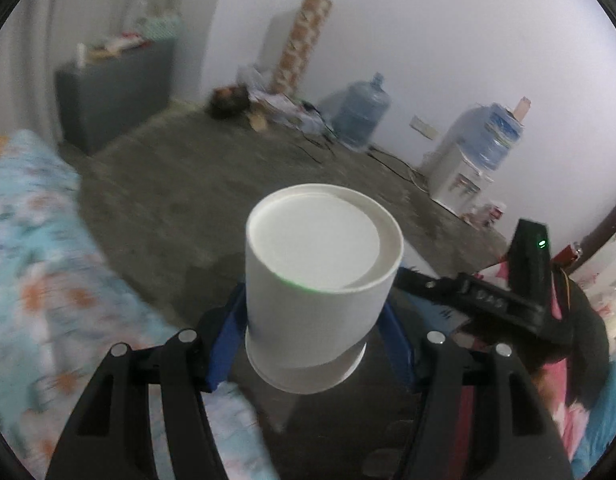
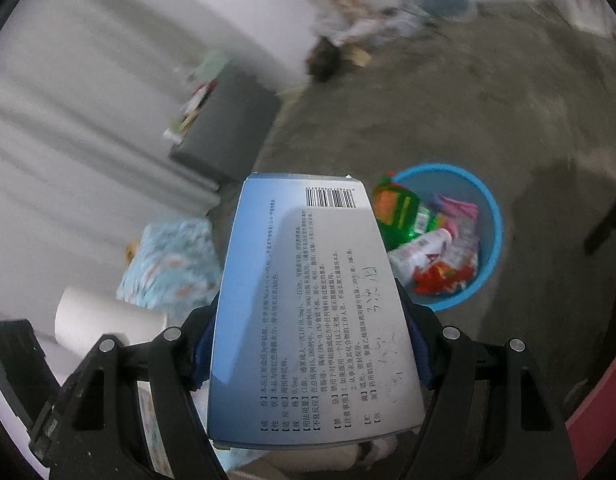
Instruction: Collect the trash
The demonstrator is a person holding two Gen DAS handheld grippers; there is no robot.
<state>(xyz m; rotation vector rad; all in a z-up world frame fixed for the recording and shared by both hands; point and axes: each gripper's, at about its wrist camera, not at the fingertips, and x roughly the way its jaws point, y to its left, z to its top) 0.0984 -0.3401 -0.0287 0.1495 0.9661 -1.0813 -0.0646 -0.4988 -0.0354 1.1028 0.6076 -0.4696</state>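
white paper cup (image 1: 320, 280) in left gripper (image 1: 312, 344), medicine box (image 2: 308, 304) in right gripper (image 2: 308, 352) (blue bin (image 2: 490, 240) beyond)

I see the paper cup (image 1: 320, 280) between the left claw (image 1: 308, 344) fingers, bottom facing away from me. The box (image 2: 312, 312) sits between the right claw (image 2: 308, 344) fingers. The bin (image 2: 460, 236) stands on the floor (image 2: 388, 120) right of the box, wrappers (image 2: 432, 252) inside it. The cabinet (image 2: 227, 128) stands behind, against the wall.

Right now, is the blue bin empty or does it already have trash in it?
Not empty. The blue bin on the floor holds a pile of colourful wrappers that reaches about to its rim.
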